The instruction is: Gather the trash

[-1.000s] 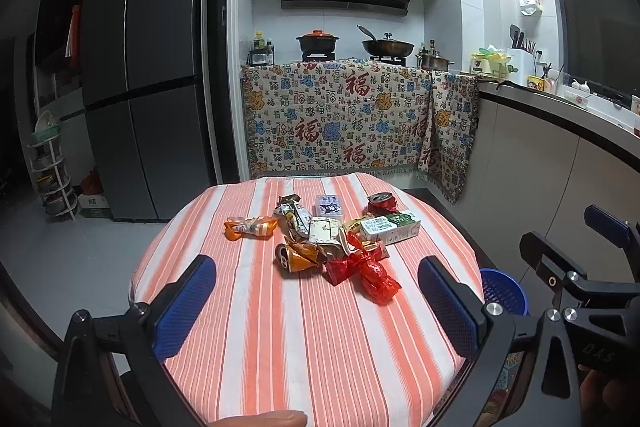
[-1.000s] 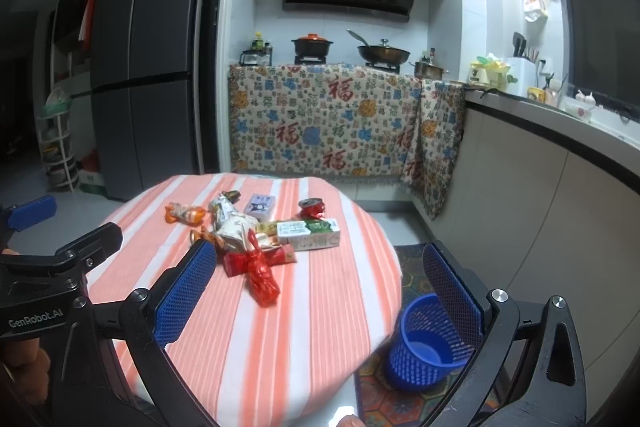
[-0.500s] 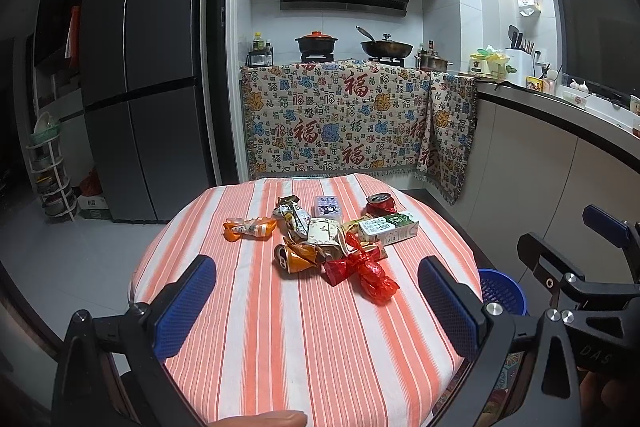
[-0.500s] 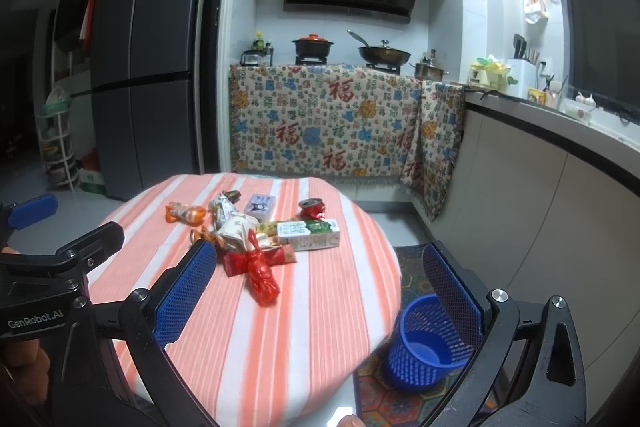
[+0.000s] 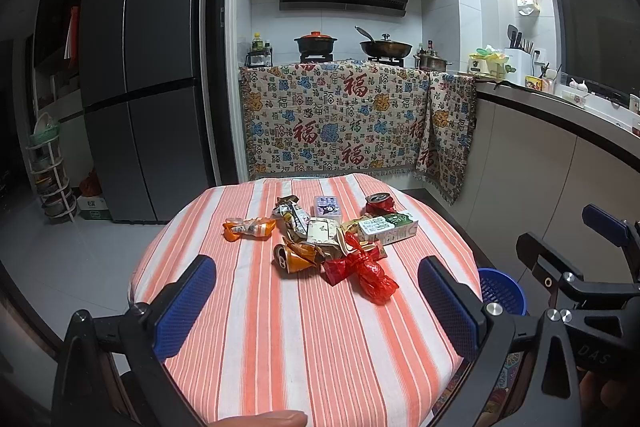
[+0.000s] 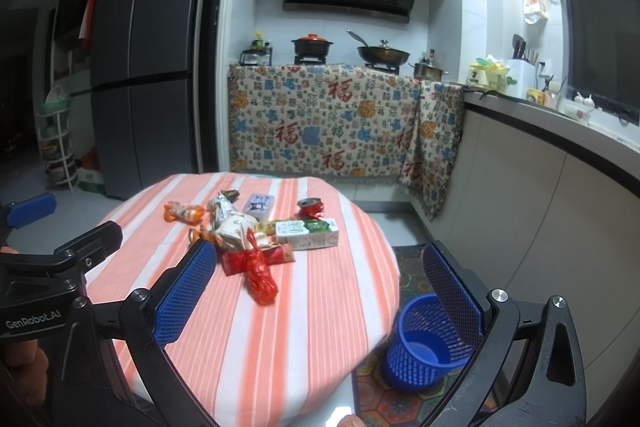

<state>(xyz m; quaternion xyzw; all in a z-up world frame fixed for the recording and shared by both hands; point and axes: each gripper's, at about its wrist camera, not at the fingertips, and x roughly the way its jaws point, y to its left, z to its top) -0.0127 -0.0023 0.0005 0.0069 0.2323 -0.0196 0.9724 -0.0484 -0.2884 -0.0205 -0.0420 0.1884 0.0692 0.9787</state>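
Note:
A pile of trash lies on the round striped table (image 5: 304, 339): a red crumpled wrapper (image 5: 362, 271), an orange crushed can (image 5: 294, 255), an orange wrapper (image 5: 248, 228), a green-white carton (image 5: 388, 227), a red can (image 5: 379, 203) and a small purple box (image 5: 328, 206). The red wrapper (image 6: 256, 269) and carton (image 6: 307, 233) also show in the right wrist view. A blue mesh basket (image 6: 420, 343) stands on the floor right of the table. My left gripper (image 5: 316, 295) is open and empty, above the table's near side. My right gripper (image 6: 320, 291) is open and empty, over the table's right edge.
A grey fridge (image 5: 140, 87) stands at the back left, with a wire rack (image 5: 50, 171) beside it. A patterned cloth (image 5: 352, 123) covers the stove counter behind the table. A kitchen counter (image 6: 560, 155) runs along the right. A patterned mat (image 6: 400, 395) lies under the basket.

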